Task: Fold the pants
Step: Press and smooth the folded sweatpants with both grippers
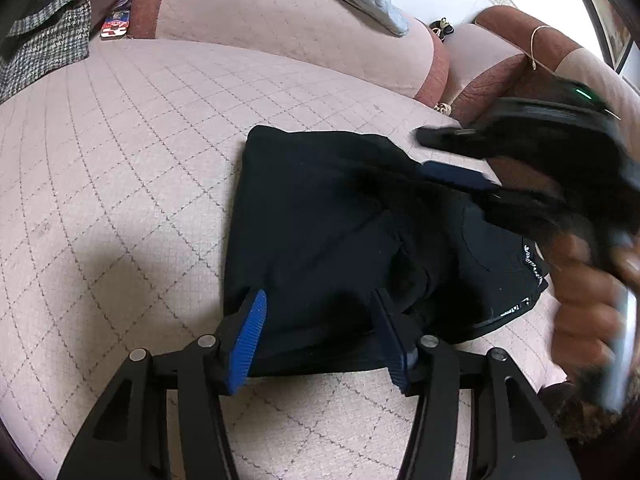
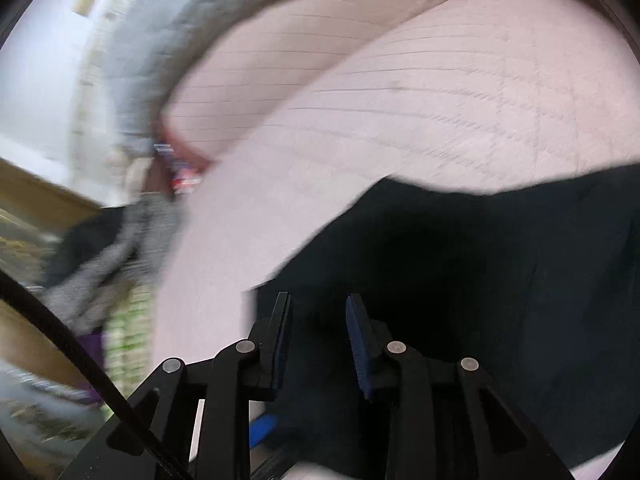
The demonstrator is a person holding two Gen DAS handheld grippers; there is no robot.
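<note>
Folded black fabric pants on pink quilted sofa cushion; left gripper and right gripper both parted, gripping nothing.

my left gripper points steeply down, jaws parted. my right gripper is tilted down too, jaws narrowly apart, gripped by my blurred right hand.

I have open quilted cushion left of and behind the folded pants, free for a gripper to pass. The right gripper and hand crowd the pants' right side. A checked cloth blocks the far left corner, the backrest behind.
</note>
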